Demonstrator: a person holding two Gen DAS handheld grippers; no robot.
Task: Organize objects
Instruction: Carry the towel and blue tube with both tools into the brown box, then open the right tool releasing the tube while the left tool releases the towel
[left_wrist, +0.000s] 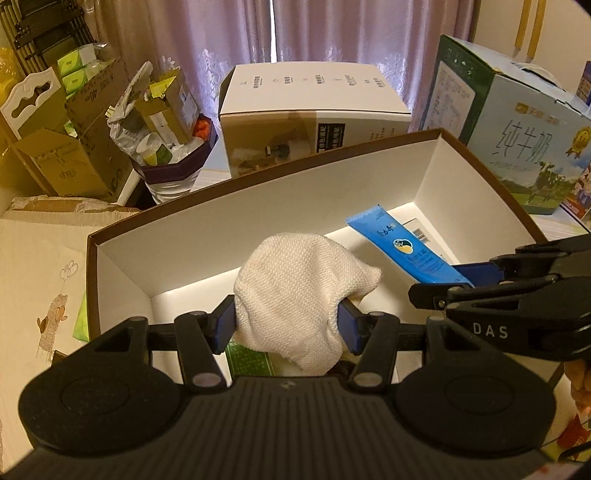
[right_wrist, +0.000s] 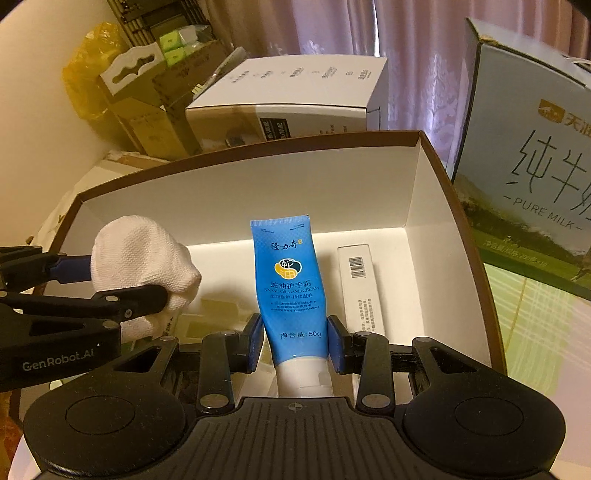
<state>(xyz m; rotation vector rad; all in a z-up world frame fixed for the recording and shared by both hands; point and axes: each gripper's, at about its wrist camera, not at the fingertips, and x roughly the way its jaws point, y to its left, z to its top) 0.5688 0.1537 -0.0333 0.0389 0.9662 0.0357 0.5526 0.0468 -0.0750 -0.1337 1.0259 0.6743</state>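
Note:
A brown-rimmed open box with white inside walls lies below both grippers. My left gripper is shut on a bunched white cloth, held over the box's left half; the right wrist view shows that cloth and the left gripper at the left. My right gripper is shut on a blue hand cream tube, crimped end up, over the box's middle. In the left wrist view the tube sticks out of the right gripper.
Inside the box lie a white carton with a barcode and a green packet. Behind it stand a white carton, a milk case at right, and cardboard boxes and bags at left.

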